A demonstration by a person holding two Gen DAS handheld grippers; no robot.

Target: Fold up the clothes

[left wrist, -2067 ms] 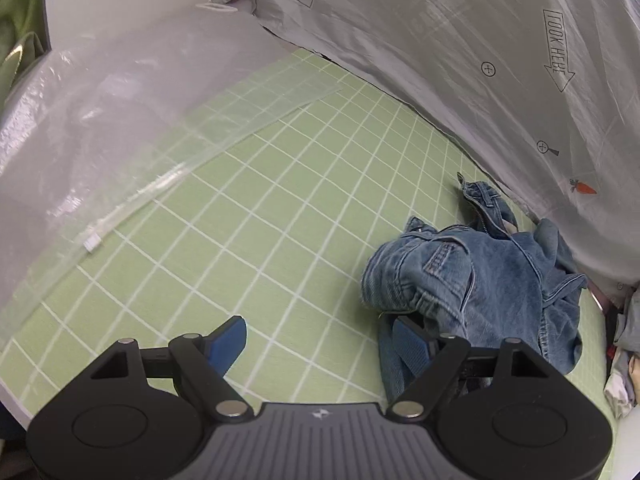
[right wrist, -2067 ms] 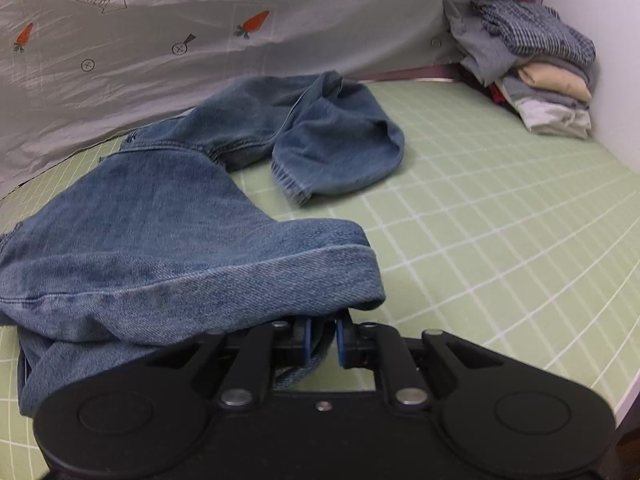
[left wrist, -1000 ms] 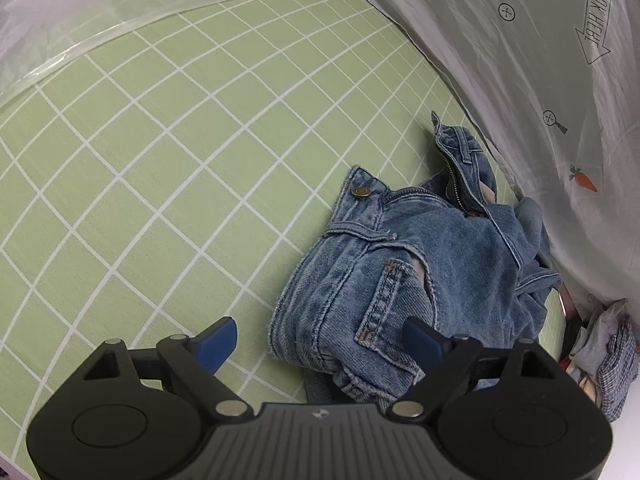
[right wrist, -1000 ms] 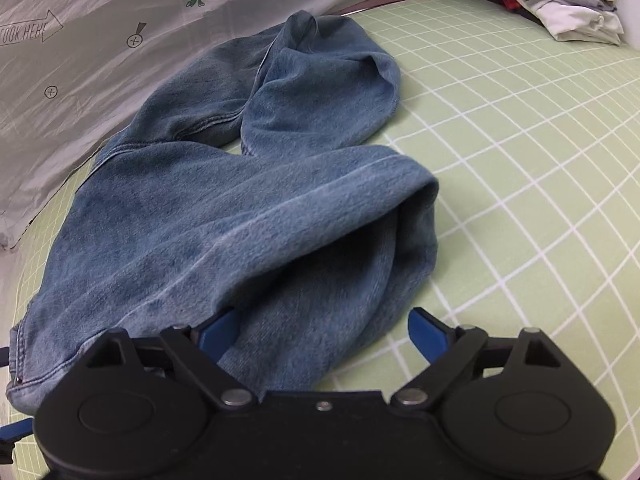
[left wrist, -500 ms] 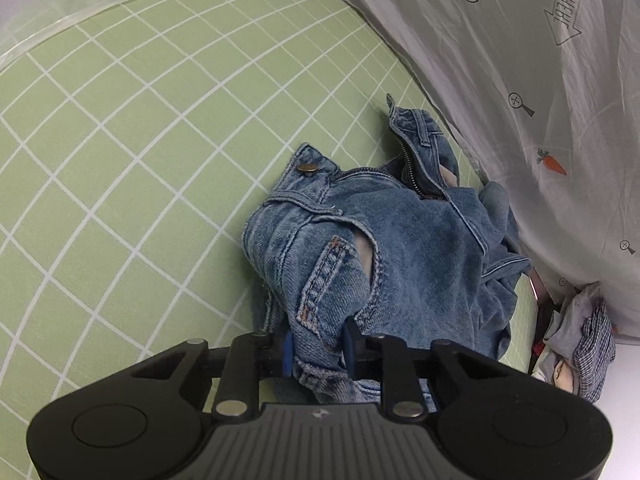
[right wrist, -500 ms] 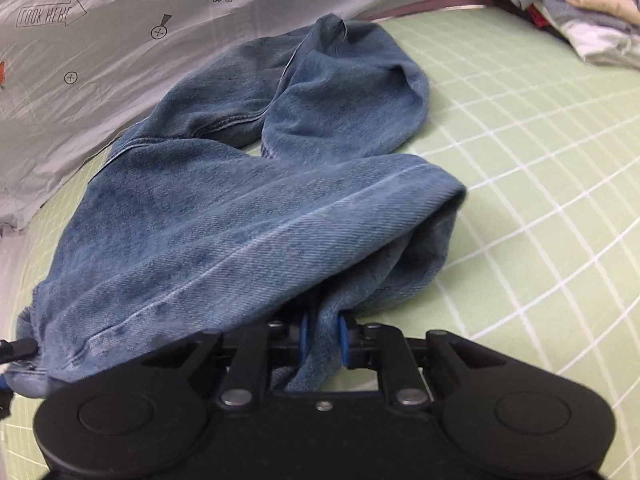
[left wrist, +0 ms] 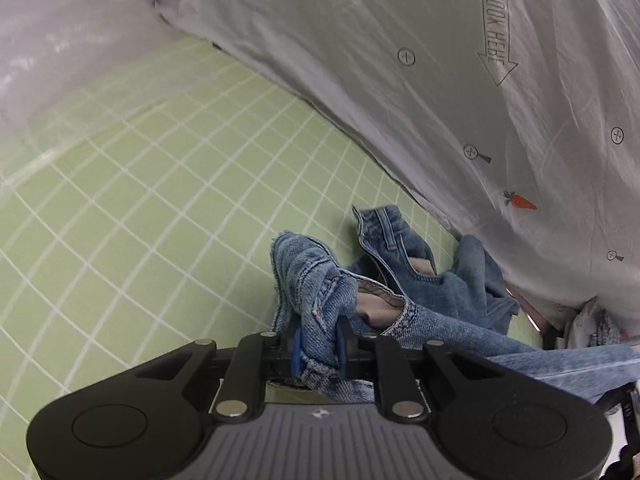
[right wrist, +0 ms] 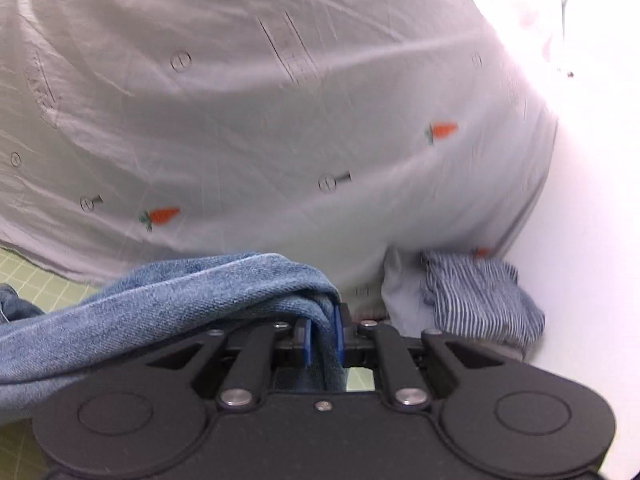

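A pair of blue jeans (left wrist: 420, 292) is held between both grippers above the green checked mat (left wrist: 140, 208). My left gripper (left wrist: 318, 346) is shut on the waistband end, where the open fly and pale pocket lining show. My right gripper (right wrist: 322, 340) is shut on a folded leg of the jeans (right wrist: 180, 300), which drapes off to the left. The middle of the jeans hangs down toward the mat near the grey sheet.
A grey sheet (left wrist: 400, 80) with carrot prints hangs along the back; it also fills the right wrist view (right wrist: 260, 120). Clear plastic film (left wrist: 52, 80) covers the mat's far left. A pile of clothes, with a striped garment (right wrist: 480, 296) on top, sits by the white wall (right wrist: 592, 240).
Both grippers, shut on the jeans half a second ago, have lifted them off the mat. The right gripper has risen and turned toward the grey sheet and the clothes pile.
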